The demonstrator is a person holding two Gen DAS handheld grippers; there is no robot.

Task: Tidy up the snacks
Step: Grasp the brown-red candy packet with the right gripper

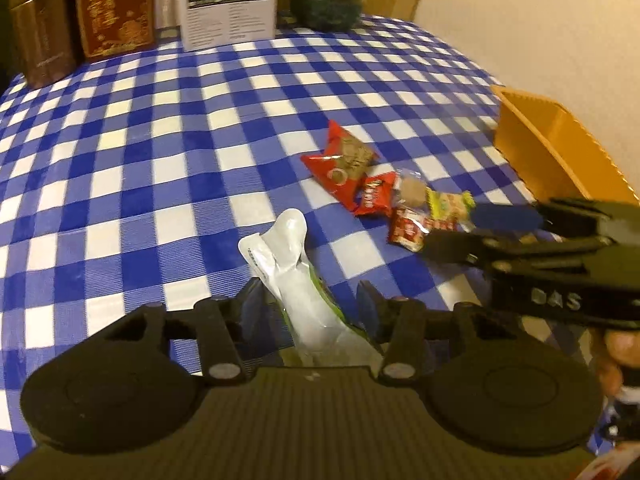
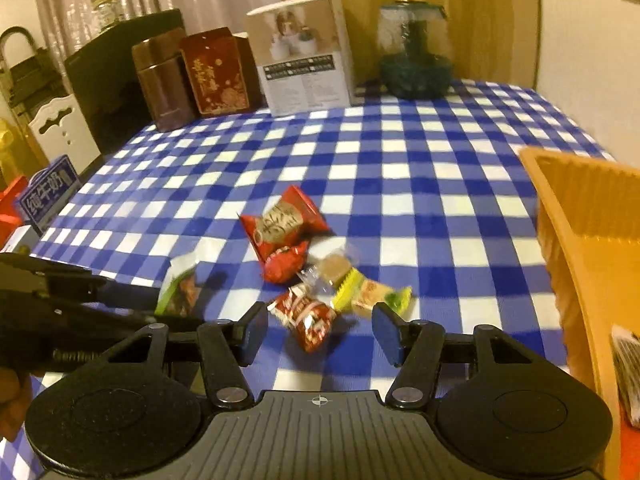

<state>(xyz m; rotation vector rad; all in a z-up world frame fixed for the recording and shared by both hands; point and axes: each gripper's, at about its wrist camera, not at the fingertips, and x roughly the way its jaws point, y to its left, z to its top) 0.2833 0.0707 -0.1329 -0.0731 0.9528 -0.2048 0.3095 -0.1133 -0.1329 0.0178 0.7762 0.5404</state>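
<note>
A: The orange basket (image 2: 580, 216) runs off the right edge, and the dark packet (image 2: 628, 376) inside is half cut off.

B: The white pouch's (image 1: 296, 264) lower end hides behind the gripper body; its print is too blurred to read.

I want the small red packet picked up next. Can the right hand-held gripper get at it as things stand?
Probably yes. The right hand-held gripper is open, and the small red packet lies flat on the tablecloth just ahead of its fingertips with nothing over it. The yellow-green packet beside it is close.
</note>
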